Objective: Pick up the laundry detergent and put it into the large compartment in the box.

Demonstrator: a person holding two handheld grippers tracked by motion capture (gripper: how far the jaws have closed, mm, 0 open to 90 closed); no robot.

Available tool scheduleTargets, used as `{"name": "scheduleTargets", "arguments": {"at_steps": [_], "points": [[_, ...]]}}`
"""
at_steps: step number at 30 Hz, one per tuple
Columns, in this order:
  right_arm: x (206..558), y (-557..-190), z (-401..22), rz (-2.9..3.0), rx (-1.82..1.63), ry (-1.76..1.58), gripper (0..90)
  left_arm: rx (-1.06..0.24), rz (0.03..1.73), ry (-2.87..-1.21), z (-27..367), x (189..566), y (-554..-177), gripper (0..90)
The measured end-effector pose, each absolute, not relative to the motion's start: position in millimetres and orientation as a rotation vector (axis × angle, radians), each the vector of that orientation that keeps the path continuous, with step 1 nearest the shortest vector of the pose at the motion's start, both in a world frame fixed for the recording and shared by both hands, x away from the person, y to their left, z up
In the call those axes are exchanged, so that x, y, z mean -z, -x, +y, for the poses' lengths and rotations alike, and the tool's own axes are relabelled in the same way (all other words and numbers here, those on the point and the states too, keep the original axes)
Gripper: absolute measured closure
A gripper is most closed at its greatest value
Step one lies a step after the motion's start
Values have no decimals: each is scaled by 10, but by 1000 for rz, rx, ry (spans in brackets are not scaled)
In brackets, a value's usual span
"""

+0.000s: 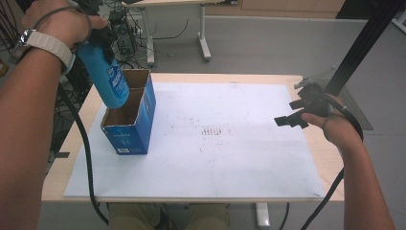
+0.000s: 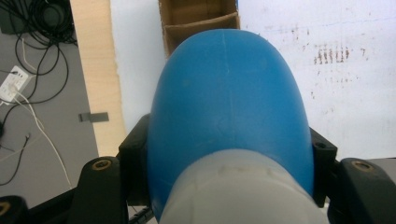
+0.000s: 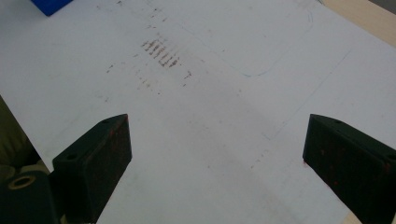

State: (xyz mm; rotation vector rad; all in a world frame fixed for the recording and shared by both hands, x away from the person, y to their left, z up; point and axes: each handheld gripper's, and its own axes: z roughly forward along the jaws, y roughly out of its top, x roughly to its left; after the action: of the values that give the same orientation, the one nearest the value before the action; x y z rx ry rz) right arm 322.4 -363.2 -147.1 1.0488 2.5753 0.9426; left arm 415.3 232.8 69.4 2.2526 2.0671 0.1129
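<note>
In the left claw (image 2: 229,186), the blue bottle (image 2: 229,102) hides the box (image 2: 198,18).

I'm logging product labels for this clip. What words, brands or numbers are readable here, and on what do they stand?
Nothing can be read for certain.
Blue plastic bottle, held in the left gripper: white lettering on its label, too blurred to read.
Blue cardboard box with open top: small white print and a pale barcode-like patch on its front, too small to read.
White sheet on the table: brownish smudge marks, not text.
</note>
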Motion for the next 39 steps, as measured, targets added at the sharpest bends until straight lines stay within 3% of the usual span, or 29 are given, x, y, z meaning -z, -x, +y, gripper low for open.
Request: {"name": "scheduleTargets", "arguments": {"at_steps": [39], "points": [[1558, -3304, -3622, 2588, -948, -1072, 78, -139, 2129, -2197, 2377, -446, -4251, 379]]}}
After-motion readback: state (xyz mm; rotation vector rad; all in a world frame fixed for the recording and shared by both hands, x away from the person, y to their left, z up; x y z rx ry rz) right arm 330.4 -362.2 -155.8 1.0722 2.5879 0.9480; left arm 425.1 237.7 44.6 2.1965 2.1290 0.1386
